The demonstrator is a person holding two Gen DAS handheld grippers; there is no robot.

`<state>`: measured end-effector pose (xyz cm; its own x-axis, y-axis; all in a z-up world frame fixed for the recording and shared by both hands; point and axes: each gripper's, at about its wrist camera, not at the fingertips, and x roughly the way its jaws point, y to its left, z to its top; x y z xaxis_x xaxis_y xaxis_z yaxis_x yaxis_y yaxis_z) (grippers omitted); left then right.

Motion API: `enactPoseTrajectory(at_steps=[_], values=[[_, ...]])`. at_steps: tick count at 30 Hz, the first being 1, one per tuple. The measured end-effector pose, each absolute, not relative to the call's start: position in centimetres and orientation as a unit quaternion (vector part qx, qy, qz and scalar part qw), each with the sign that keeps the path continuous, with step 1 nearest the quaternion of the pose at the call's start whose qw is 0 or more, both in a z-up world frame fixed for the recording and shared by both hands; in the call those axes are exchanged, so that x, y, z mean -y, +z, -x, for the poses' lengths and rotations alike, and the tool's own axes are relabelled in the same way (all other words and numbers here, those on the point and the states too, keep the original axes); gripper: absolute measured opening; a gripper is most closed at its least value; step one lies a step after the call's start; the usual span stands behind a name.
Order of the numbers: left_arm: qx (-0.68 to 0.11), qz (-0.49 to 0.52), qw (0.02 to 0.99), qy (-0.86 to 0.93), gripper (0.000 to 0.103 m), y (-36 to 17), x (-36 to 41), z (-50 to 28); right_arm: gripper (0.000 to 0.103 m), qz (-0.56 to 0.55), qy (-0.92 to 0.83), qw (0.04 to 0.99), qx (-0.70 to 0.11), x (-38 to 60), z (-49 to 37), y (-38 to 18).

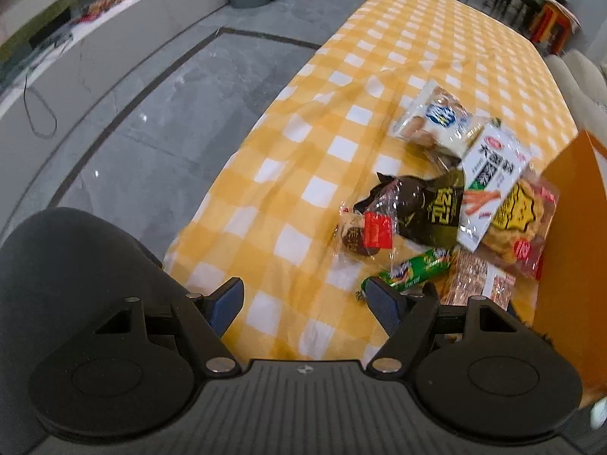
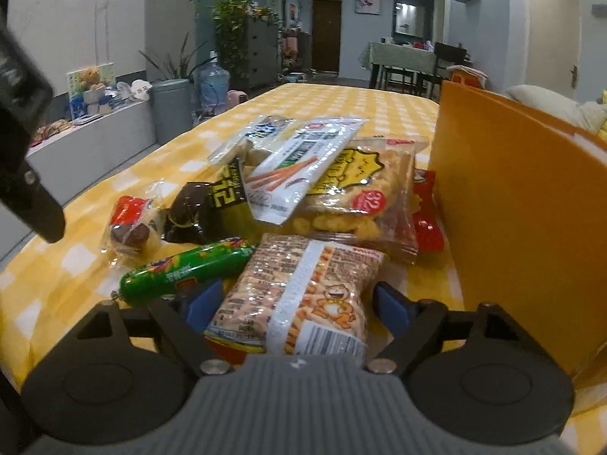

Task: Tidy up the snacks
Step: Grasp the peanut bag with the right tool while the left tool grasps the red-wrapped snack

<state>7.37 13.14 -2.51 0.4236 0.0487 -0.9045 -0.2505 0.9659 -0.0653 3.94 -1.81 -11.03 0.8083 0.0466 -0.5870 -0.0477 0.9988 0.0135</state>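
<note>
— Where does the right gripper [image 2: 294, 305] sit?

— Low on the yellow checked tablecloth [image 2: 68, 265], fingers spread wide on either side of the clear noodle-snack packet [image 2: 299, 295]. The packet lies between the blue pads [image 2: 203, 303], its near end under the gripper body. The gap on the right is plain; on the left I cannot tell if the pad touches.

— What is around it?

— The green sausage stick [image 2: 186, 269] lies just left of it, touching its edge. Behind it the corn-puff bag [image 2: 356, 197] lies under the white carrot-stick pack [image 2: 299, 174]. The orange box [image 2: 523, 223] stands upright to the right.

— And the left gripper [image 1: 305, 301]?

— Open above the cloth, holding nothing. The pile sits ahead and to its right; the sausage stick [image 1: 415, 267] lies just beyond its right finger.
</note>
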Motion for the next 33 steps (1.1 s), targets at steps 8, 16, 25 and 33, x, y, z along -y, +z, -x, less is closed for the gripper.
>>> enactPoseTrajectory(at_steps=[8,16,25,33], values=[[-0.542,0.087,0.832,0.08,0.087,-1.8,-11.7,-11.8,0.062,0.007,0.022,0.949,-0.314,2.1,-3.9,-10.5],[-0.567,0.06,0.82,0.052,0.087,-5.8,-10.3,-15.2,0.061,-0.003,0.027,0.94,-0.339,2.4,-5.2,-10.3],[-0.575,0.05,0.817,0.022,0.044,-8.2,-10.3,-15.4,0.06,0.01,0.022,0.943,-0.331,2.1,-4.7,-10.4],[-0.545,0.065,0.836,0.013,0.038,-6.4,-10.9,-14.7,0.054,0.024,0.02,0.945,-0.325,2.1,-4.4,-10.0]])
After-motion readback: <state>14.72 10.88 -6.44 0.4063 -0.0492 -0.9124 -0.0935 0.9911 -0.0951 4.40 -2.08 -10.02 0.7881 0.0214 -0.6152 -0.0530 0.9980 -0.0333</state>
